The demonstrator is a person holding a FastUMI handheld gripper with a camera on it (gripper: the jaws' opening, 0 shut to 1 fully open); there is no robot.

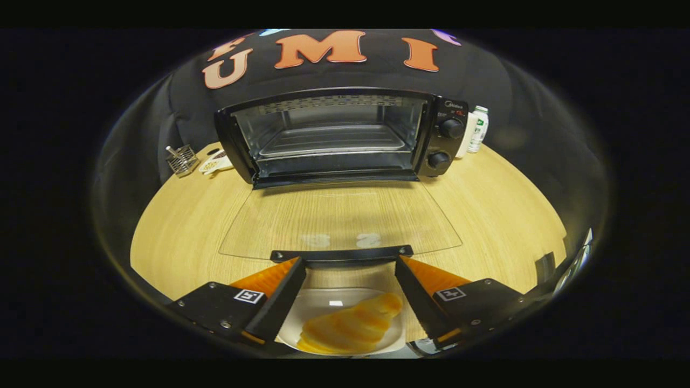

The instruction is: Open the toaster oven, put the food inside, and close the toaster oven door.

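Gripper view shows the black toaster oven [334, 137] in the upper centre of the frame, on the light wooden table [501, 215]. Its glass door [339, 221] lies folded down flat toward the camera, and the door handle is just ahead of the fingertips. Inside stands a metal tray [331, 141]. At the bottom centre, the gripper [350, 267] has its fingers spread wide apart and they hold nothing. Between them, lower down, a yellow croissant-shaped food [350, 326] lies on a white plate [318, 307]. At the left are a wire basket [182, 160] and, at the right, a white bottle [477, 128].
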